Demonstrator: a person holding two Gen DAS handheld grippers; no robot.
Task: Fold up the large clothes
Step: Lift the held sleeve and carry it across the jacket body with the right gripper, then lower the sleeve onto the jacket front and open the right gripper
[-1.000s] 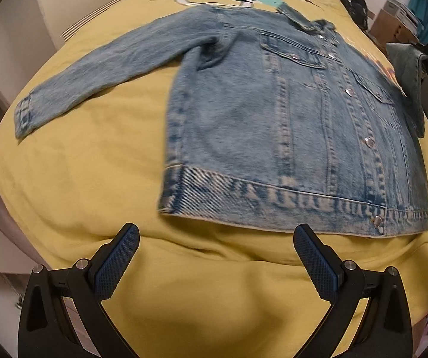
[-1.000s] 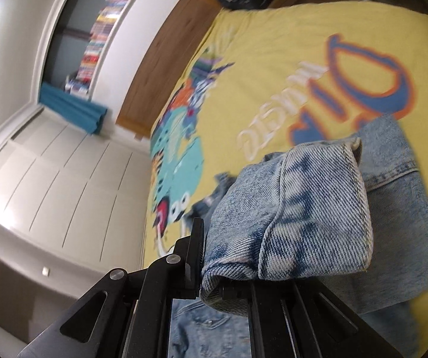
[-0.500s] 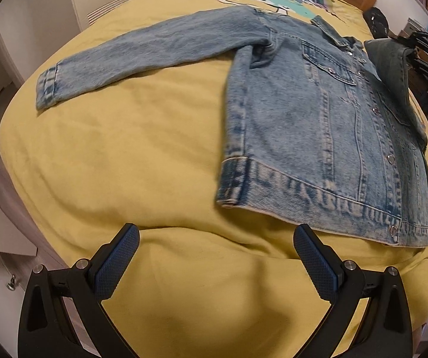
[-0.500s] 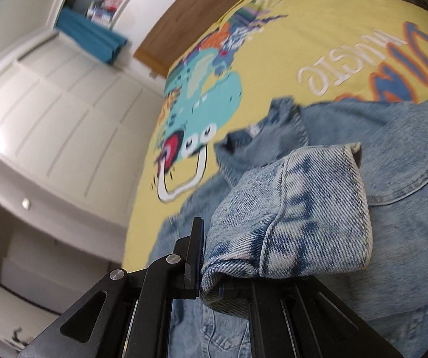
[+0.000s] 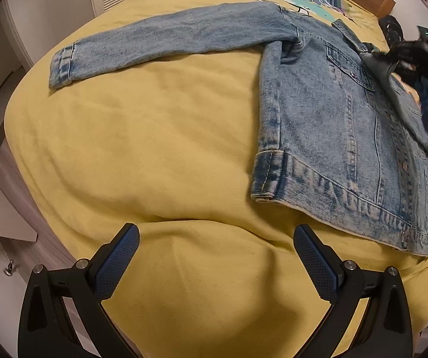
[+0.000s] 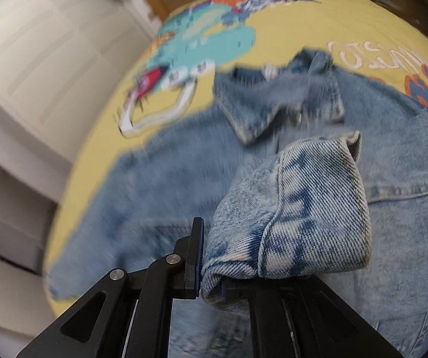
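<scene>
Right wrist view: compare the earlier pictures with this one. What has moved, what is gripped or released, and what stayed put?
The right gripper, still shut on the sleeve cuff, has carried it from over the yellow bedspread to above the denim jacket, near its collar. The open left gripper stayed empty, and the other sleeve still lies outstretched.

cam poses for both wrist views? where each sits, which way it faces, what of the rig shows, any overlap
Left wrist: behind the open left gripper, above the bed's near edge, facing down at the yellow bedspread and denim jacket; its outstretched sleeve lies flat; right gripper visible far right.
Right wrist: behind the right gripper, above the jacket, facing its collar; both fingers show, shut on the sleeve cuff.
Shared: jacket, bedspread, collar.
</scene>
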